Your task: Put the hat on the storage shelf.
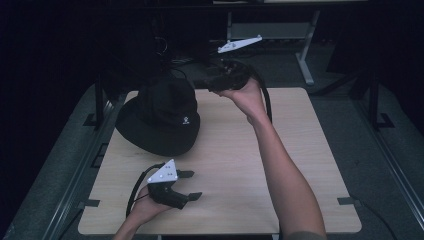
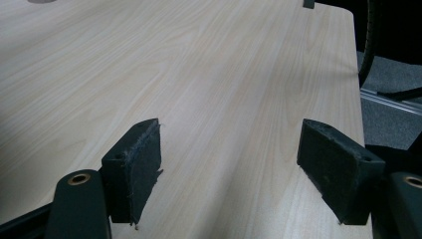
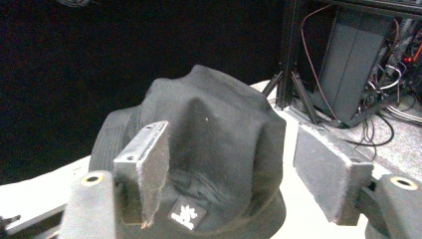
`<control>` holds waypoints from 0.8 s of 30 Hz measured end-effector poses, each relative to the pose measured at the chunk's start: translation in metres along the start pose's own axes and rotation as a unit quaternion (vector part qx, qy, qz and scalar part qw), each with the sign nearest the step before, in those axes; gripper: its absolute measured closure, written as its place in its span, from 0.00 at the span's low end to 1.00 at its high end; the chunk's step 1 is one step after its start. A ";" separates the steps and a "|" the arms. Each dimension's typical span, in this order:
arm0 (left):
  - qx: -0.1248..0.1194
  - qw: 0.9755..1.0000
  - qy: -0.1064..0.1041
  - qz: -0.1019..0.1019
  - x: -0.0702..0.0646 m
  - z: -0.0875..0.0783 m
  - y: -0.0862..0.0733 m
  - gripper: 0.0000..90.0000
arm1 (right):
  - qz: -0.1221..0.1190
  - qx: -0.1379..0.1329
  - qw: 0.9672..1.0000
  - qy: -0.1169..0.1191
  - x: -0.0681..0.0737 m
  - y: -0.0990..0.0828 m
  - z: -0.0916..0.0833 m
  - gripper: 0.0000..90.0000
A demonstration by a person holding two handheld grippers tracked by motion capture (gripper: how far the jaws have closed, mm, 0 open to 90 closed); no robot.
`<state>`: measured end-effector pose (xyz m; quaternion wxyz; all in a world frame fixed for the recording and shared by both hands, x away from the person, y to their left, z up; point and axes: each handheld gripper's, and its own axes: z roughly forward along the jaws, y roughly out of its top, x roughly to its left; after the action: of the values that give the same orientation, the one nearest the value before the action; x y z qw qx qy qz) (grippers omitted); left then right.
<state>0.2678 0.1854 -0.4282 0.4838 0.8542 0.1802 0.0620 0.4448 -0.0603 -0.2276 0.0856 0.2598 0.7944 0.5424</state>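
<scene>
Hat: a black bucket hat (image 1: pixel 161 117) of soft woven cloth, with a dented, creased crown and a floppy round brim; a small square label with a white mark is sewn at the base of the crown. It sits brim-down on the tabletop, toward 10 o'clock from the tabletop's middle.

Tabletop: a pale wood-grain board (image 1: pixel 300 165) with rounded corners, smooth and matte, the grain running in long streaks.

Right tool: the right tool (image 1: pixel 207 80) is held over the far edge of the tabletop at about 12 o'clock, just to the 2 o'clock side of the hat's crown. In the right gripper view its two flat rectangular pads (image 3: pixel 147 164) have a rough, worn grey face. They stand wide apart with the hat's crown in front of them, and nothing is pinched between them.

Left tool: the left tool (image 1: pixel 192 185) rests low near the front edge, at about 7 o'clock, well apart from the hat. Its jaws are spread wide and empty over bare wood. The block-shaped pads (image 2: pixel 139 169) are black and frayed at the edges.

Plates: a grey three-cornered plate tops each tool, flat and hard-edged.

Cable: a thick black cable curves from the right tool along the person's forearm.
</scene>
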 end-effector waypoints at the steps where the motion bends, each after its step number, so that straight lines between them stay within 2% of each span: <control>1: 0.000 1.000 0.000 0.000 0.000 0.000 0.000 0.28 | 0.001 -0.001 1.000 -0.002 0.000 -0.002 -0.002 0.32; 10: 0.004 1.000 0.002 0.000 0.001 0.001 -0.001 0.28 | 0.019 0.004 1.000 -0.011 -0.007 -0.021 -0.025 0.29; 11: 0.004 1.000 0.003 -0.001 0.001 0.002 -0.001 0.28 | 0.014 0.003 1.000 -0.016 -0.008 -0.025 -0.029 0.29; 18: 0.006 1.000 0.005 0.007 0.002 0.001 -0.001 0.28 | 0.027 0.006 0.999 -0.018 -0.011 -0.039 -0.039 0.28; 24: 0.001 1.000 0.006 0.001 0.002 0.001 -0.001 0.28 | 0.037 0.012 0.999 -0.023 -0.014 -0.054 -0.046 0.26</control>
<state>0.2697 0.1862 -0.4297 0.4814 0.8546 0.1824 0.0676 0.4202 -0.1205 -0.2605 0.0802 0.3023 0.7884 0.5297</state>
